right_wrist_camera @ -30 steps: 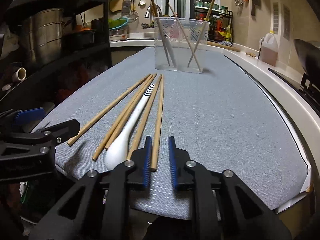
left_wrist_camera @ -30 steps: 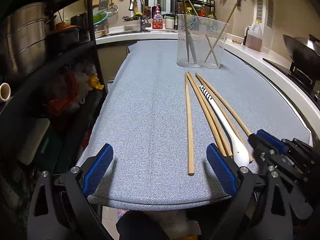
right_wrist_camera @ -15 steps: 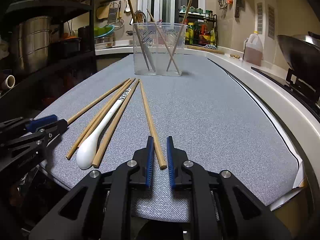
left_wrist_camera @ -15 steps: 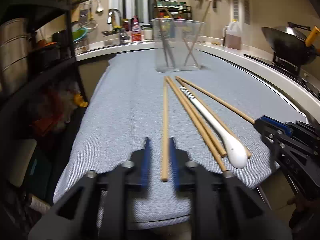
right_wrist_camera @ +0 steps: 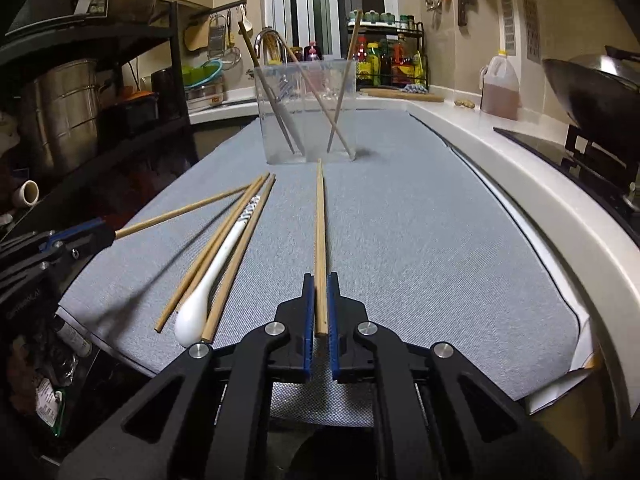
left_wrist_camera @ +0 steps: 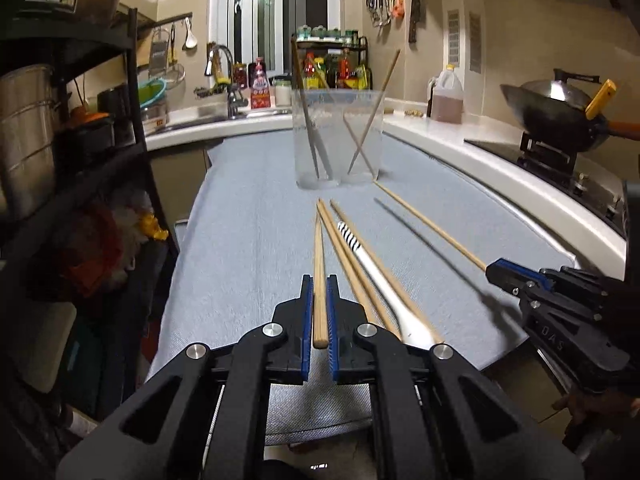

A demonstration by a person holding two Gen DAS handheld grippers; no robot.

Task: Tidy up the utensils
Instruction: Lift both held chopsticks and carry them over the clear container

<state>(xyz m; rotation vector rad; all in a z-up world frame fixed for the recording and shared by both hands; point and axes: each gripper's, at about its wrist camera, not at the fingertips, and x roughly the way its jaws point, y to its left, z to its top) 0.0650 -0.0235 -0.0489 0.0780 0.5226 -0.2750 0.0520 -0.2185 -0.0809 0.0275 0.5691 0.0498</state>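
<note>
While both your grippers clamp a chopstick each, the other utensils lie on the bench.
Your left gripper [left_wrist_camera: 319, 312] has its fingers closed on one wooden chopstick [left_wrist_camera: 319, 276]; your right gripper [right_wrist_camera: 319, 308] pinches another chopstick [right_wrist_camera: 320, 240] pointing at the clear container [right_wrist_camera: 306, 112]. Between them, the white spoon [right_wrist_camera: 208, 284] and two chopsticks [right_wrist_camera: 240, 256] rest on the grey bench [right_wrist_camera: 420, 240].

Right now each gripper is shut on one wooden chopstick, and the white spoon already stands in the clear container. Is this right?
Not quite. The white spoon lies on the grey mat among loose chopsticks, not in the clear container, as the right wrist view shows. The rest holds: the left gripper and the right gripper are each shut on one wooden chopstick.
</note>
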